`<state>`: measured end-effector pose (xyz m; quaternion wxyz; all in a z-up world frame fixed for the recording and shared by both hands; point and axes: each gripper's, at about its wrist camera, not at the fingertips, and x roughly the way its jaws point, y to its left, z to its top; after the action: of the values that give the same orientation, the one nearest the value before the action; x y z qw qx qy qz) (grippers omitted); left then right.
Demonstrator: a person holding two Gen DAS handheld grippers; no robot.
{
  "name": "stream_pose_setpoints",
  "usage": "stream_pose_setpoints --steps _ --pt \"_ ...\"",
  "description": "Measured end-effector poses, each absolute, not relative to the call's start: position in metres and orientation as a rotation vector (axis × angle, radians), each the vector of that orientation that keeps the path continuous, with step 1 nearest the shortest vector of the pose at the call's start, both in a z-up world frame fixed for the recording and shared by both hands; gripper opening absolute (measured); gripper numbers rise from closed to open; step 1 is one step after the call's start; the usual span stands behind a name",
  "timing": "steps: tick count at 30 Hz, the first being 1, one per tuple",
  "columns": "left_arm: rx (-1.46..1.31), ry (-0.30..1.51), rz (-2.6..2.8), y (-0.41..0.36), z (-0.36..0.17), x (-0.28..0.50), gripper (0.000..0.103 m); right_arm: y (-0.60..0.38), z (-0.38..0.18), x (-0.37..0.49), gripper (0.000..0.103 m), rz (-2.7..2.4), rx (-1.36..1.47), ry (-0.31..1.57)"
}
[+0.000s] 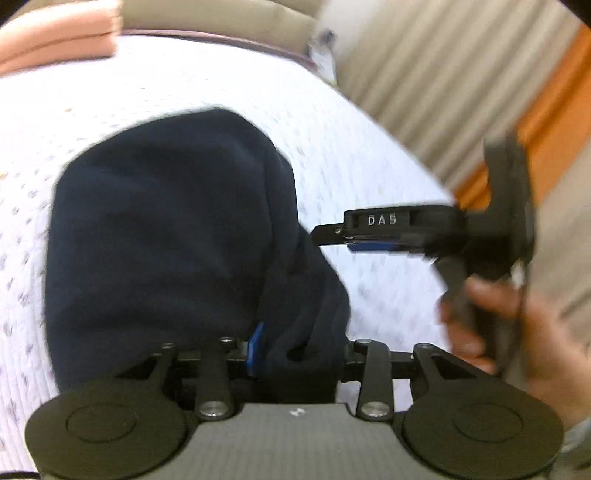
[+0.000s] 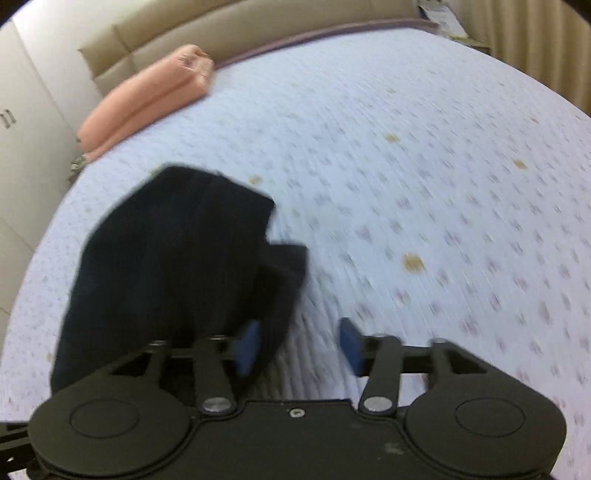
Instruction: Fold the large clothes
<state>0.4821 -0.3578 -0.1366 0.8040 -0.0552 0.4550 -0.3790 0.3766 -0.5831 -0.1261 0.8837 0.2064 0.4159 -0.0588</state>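
Both hand-held grippers, right [image 2: 297, 347] spread, left [image 1: 295, 347] unclear, hang over the folded navy garment [image 1: 166, 236] on the bedspread [image 2: 406, 166].

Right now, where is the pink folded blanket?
The pink folded blanket lies at the far edge of the bed against the beige headboard, upper left in both wrist views, well beyond the dark garment.
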Motion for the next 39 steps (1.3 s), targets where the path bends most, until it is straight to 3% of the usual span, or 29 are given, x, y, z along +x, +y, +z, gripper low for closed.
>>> stream_pose_setpoints --steps 5,10,12,14,19,20,21,22,23,25,30,33,35,39 --pt "-0.253 0.907 -0.768 -0.319 -0.122 0.478 0.040 -0.587 -0.121 0.418 0.082 -0.012 0.588 0.826" --pt "-0.334 0.934 -0.693 -0.298 -0.133 0.474 0.040 -0.561 -0.111 0.445 0.082 -0.064 0.385 0.840" --pt "-0.304 0.957 -0.658 -0.297 -0.141 0.476 0.033 -0.562 -0.119 0.452 0.082 -0.092 0.360 0.884" --pt "-0.301 0.962 -0.628 -0.298 -0.154 0.481 0.012 -0.569 -0.131 0.454 0.084 -0.053 0.440 0.915" --pt "-0.493 0.989 -0.632 -0.263 -0.160 0.492 0.009 -0.583 -0.160 0.474 0.089 0.098 0.687 0.954" --pt "-0.499 0.985 -0.635 -0.256 -0.158 0.490 0.009 -0.578 -0.156 0.478 0.087 0.146 0.711 0.951" --pt "-0.502 0.980 -0.635 -0.254 -0.157 0.489 0.009 -0.569 -0.150 0.482 0.069 0.179 0.675 0.935" --pt "-0.502 0.968 -0.635 -0.252 -0.155 0.487 0.009 -0.557 -0.143 0.484 0.040 0.206 0.597 0.926" --pt "-0.493 0.954 -0.627 -0.252 -0.154 0.487 0.009 -0.542 -0.131 0.483 0.033 0.221 0.526 0.920" --pt "-0.477 0.928 -0.593 -0.245 -0.151 0.485 0.009 -0.519 -0.108 0.481 0.023 0.261 0.439 0.877" --pt "-0.482 0.910 -0.533 -0.227 -0.153 0.493 0.007 -0.499 -0.065 0.490 0.018 0.242 0.405 0.724" --pt "-0.455 0.906 -0.534 -0.228 -0.152 0.496 0.006 -0.492 -0.102 0.509 0.022 0.164 0.316 0.839" --pt "-0.391 0.899 -0.543 -0.236 -0.155 0.494 0.003 -0.498 -0.142 0.516 0.046 0.103 0.338 0.973" --pt "-0.386 0.909 -0.556 -0.240 -0.164 0.493 0.003 -0.534 -0.148 0.498 0.061 0.038 0.514 0.975"
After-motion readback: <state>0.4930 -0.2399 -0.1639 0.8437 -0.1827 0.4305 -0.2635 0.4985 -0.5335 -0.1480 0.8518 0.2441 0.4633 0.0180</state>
